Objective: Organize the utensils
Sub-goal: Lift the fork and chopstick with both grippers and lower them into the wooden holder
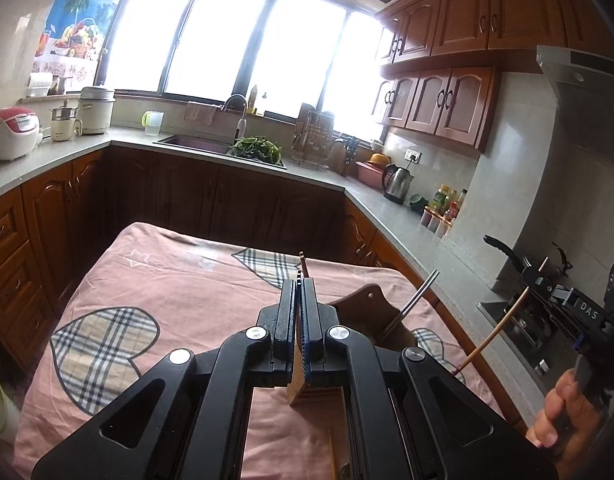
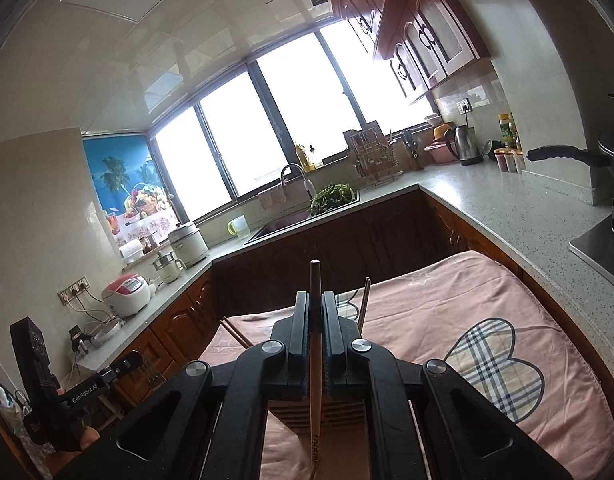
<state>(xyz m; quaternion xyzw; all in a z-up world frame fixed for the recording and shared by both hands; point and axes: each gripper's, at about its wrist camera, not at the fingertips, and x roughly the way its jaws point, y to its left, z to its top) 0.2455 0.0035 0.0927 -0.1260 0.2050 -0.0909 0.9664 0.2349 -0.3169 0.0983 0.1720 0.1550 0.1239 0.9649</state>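
Observation:
My left gripper (image 1: 299,280) is shut on a thin wooden chopstick (image 1: 303,265) whose tip pokes out past the fingertips. It hovers over the table with the pink cloth (image 1: 179,280). A brown wooden utensil holder (image 1: 367,312) stands just right of it, with a metal chopstick (image 1: 417,300) leaning out. My right gripper (image 2: 315,294) is shut on a long wooden chopstick (image 2: 315,344), also seen held at the right in the left wrist view (image 1: 495,336). The slatted holder (image 2: 327,412) sits under the right gripper, with further chopsticks (image 2: 363,304) sticking up.
Kitchen counters wrap around the table: a sink (image 1: 211,144) with green vegetables (image 1: 257,148), a rice cooker (image 1: 13,132), a kettle (image 1: 399,182), sauce bottles (image 1: 447,204) and a stove with a pan (image 1: 523,264) at the right.

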